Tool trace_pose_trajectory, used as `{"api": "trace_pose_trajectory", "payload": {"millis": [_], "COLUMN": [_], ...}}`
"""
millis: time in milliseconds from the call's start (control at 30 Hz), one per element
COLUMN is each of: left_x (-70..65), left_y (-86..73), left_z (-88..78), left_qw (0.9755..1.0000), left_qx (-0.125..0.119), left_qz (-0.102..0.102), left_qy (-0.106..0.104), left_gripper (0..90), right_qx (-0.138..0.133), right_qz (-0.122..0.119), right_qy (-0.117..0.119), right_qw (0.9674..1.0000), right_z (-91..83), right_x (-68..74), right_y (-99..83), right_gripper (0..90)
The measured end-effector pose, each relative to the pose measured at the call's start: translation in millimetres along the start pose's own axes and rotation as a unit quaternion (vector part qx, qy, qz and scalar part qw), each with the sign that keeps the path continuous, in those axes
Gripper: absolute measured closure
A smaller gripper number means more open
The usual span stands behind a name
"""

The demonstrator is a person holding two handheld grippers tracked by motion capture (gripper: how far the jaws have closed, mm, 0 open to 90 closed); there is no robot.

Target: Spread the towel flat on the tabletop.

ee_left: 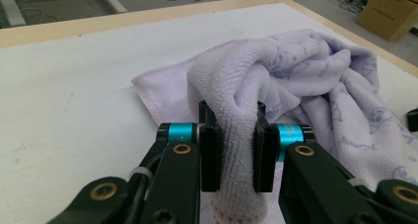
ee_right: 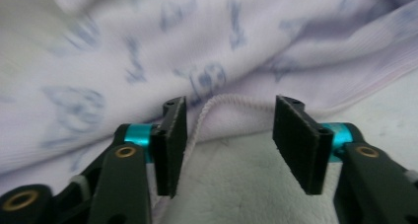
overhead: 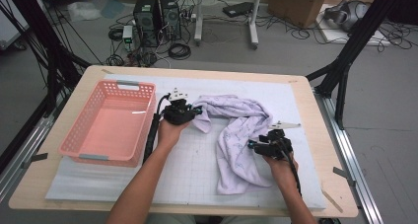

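My left gripper (overhead: 197,109) is clamped on a bunched fold of the towel (overhead: 236,135), the pads pressing the lilac cloth from both sides in the left gripper view, near the towel's end closest to the basket (overhead: 74,135). My right gripper (overhead: 252,144) has its jaws apart, with the towel's hem (ee_right: 231,99) curving between them but no pad pressing on it. The towel lies crumpled in an arc on the white mat (overhead: 187,169), between my two hands, with the pink basket beside my left hand.
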State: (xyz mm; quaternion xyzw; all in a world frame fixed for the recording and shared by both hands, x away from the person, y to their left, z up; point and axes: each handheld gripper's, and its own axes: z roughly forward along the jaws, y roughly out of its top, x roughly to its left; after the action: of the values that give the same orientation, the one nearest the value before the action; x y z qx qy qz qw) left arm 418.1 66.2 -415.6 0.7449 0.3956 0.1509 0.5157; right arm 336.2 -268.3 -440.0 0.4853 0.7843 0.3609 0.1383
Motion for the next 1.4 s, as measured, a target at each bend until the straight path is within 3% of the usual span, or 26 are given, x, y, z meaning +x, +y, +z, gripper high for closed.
{"api": "trace_pose_trajectory", "payload": {"millis": [33,67,100,200,233,333,433,500,567,600,667,700,800,867,967,1167,1300,1400], "left_x": [0.0,-0.1,-0.1,-1.6,-2.3,-4.1,-3.5,-3.3,-4.5,-5.6,-8.3,-9.3,-12.7,-16.1,-22.9,-40.9,-52.6,-62.8], "left_y": [0.0,-0.2,-0.3,-1.1,-1.2,-1.6,-2.8,-3.9,-4.9,-5.0,-5.2,-4.9,-2.5,-1.1,2.0,-2.3,-10.2,-17.9], "left_z": [0.0,0.6,1.0,2.6,3.1,4.4,6.0,8.1,10.3,11.1,12.9,12.7,8.0,3.4,-3.6,-10.3,-9.8,-3.5], "left_qw": [1.0,1.0,1.0,1.0,1.0,0.9999,0.9999,0.9999,0.9998,0.9996,0.9993,0.9993,0.9994,0.9995,0.999,0.9974,0.9967,0.9933], "left_qx": [0.0,-0.001,0.001,0.004,0.006,0.009,0.013,0.014,0.017,0.018,0.017,0.017,0.015,0.008,0.014,0.024,0.024,0.049], "left_qz": [0.0,0.0,0.002,0.004,0.005,0.011,0.01,0.009,0.007,0.006,0.005,0.007,0.012,0.018,0.036,0.063,0.057,0.07], "left_qy": [-0.001,-0.001,-0.002,-0.004,-0.005,-0.001,0.003,0.004,0.013,0.021,0.033,0.032,0.027,0.024,0.022,-0.026,-0.053,-0.078], "left_gripper": [78.2,78.2,78.2,78.2,78.1,77.9,77.4,76.7,71.3,63.8,46.8,44.2,37.0,36.0,37.2,48.4,52.4,57.3], "right_qx": [0.0,0.004,0.013,0.019,0.014,-0.011,-0.032,-0.035,-0.041,-0.052,-0.08,-0.087,-0.087,-0.092,-0.108,-0.128,-0.122,-0.124], "right_qz": [-0.012,-0.024,-0.042,-0.062,-0.059,-0.037,-0.013,-0.003,0.011,0.024,0.06,0.067,0.059,0.057,0.065,0.048,0.03,0.028], "right_qy": [-0.008,0.001,0.013,0.004,0.003,0.011,-0.015,-0.045,-0.098,-0.121,-0.131,-0.135,-0.126,-0.12,-0.123,-0.099,-0.089,-0.082], "right_qw": [0.9999,0.9997,0.9989,0.9979,0.9981,0.9992,0.9993,0.9984,0.9942,0.991,0.9863,0.9848,0.9865,0.9869,0.9843,0.9856,0.9881,0.9886], "right_z": [2.6,1.9,1.5,-3.7,-7.1,-20.3,-37.1,-45.1,-54.0,-57.7,-63.8,-65.2,-63.5,-61.7,-61.7,-65.9,-67.5,-67.2], "right_x": [2.4,2.4,3.0,-0.3,-5.6,-29.9,-53.1,-66.1,-81.2,-87.4,-97.3,-98.4,-95.0,-92.0,-85.7,-70.5,-62.8,-62.1], "right_y": [0.1,0.7,0.8,0.7,0.5,-0.9,-1.8,-2.5,-4.5,-6.0,-9.1,-9.9,-11.8,-13.7,-16.9,-24.4,-28.2,-28.8], "right_gripper": [59.8,77.8,83.4,87.6,87.7,87.8,87.9,87.9,87.8,87.5,86.9,86.6,78.8,71.8,62.2,60.7,60.5,60.2]}}
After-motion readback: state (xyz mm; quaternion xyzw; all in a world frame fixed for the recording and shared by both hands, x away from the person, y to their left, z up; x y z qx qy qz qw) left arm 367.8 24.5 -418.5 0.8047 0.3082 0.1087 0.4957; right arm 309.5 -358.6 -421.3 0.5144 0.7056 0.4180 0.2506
